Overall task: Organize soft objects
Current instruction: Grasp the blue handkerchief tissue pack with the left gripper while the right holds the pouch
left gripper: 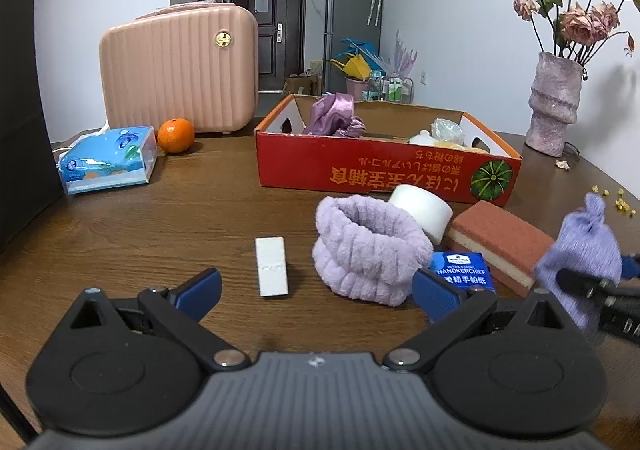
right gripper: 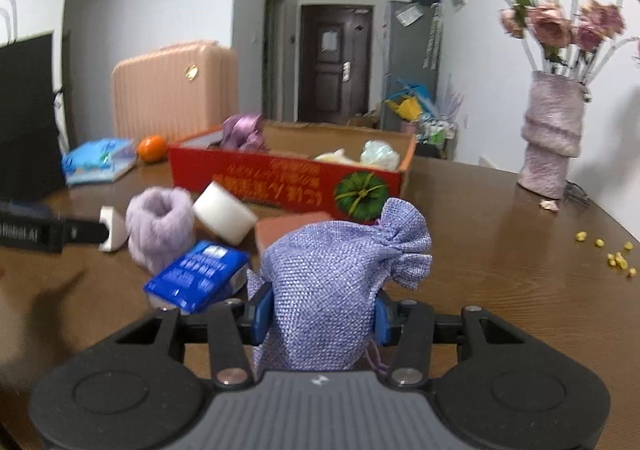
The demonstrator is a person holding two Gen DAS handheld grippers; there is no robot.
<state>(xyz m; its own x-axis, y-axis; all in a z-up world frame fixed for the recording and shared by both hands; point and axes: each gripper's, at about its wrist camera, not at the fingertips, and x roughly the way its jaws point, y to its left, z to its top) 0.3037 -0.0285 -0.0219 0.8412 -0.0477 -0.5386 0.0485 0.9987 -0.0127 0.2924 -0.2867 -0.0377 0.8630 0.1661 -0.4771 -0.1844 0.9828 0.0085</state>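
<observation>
Right wrist: pouch [right gripper: 332,290] before box [right gripper: 280,178].

Setting: a lived-in home, in an apartment room. Evidence: a dark panelled entry door [left gripper: 275,26] at the end of a short hallway; a tall grey refrigerator [left gripper: 352,22] beside it; a brown wood-grain table [left gripper: 160,234] carrying a ribbed pink hard-shell vanity case [left gripper: 180,70] and a textured pink vase of dried roses [left gripper: 554,106].
</observation>
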